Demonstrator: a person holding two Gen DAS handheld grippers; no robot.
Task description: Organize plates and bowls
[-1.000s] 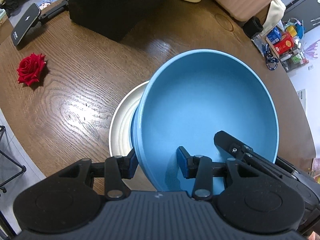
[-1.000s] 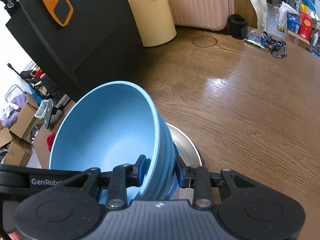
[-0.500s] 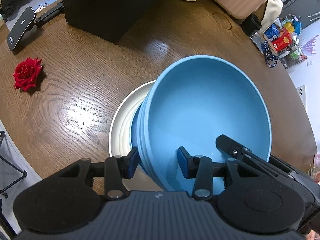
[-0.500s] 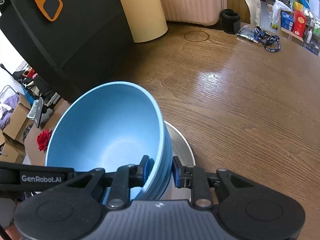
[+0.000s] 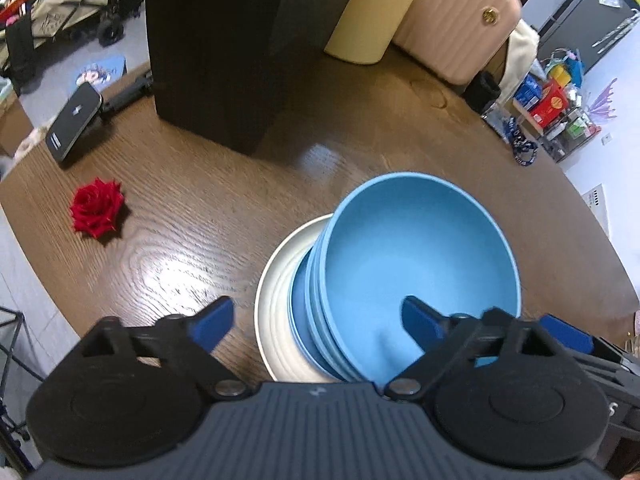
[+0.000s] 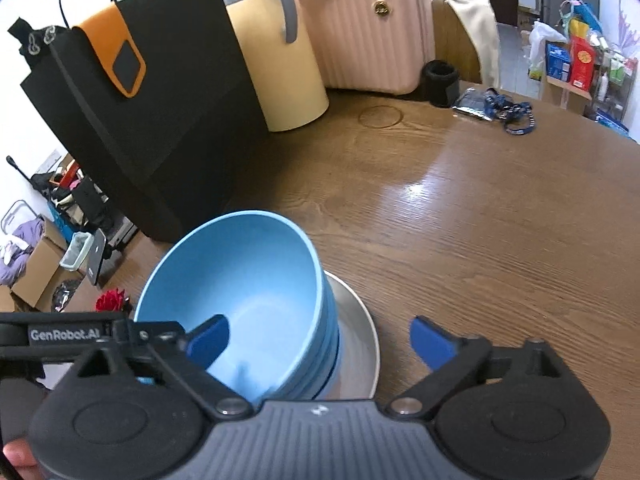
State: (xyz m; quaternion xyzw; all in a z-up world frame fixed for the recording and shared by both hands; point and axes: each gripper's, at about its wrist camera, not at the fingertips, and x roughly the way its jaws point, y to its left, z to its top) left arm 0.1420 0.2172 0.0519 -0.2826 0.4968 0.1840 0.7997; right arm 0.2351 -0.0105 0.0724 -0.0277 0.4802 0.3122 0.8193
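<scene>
A stack of blue bowls [image 5: 416,264] sits nested on a stack of white plates [image 5: 276,300] on the wooden table; it also shows in the right wrist view [image 6: 244,280], with the plates [image 6: 356,328] under it. My left gripper [image 5: 316,320] is open, its jaws spread wide on either side of the stack's near left rim, touching nothing. My right gripper [image 6: 320,338] is open too, one jaw over the bowl's inside and one outside over the plate rim. The far side of the plates is hidden by the bowls.
A red rose [image 5: 96,208] lies left of the stack. A black bag [image 6: 136,120], a yellow bin [image 6: 280,60] and a pink suitcase [image 6: 368,28] stand at the back. A phone [image 5: 74,120] and a blue lanyard [image 6: 508,114] lie on the table [image 6: 480,220].
Both grippers let go of the bowl rim and opened wide. Both pulled back and up, so the stack looks smaller and now rests on the plates.
</scene>
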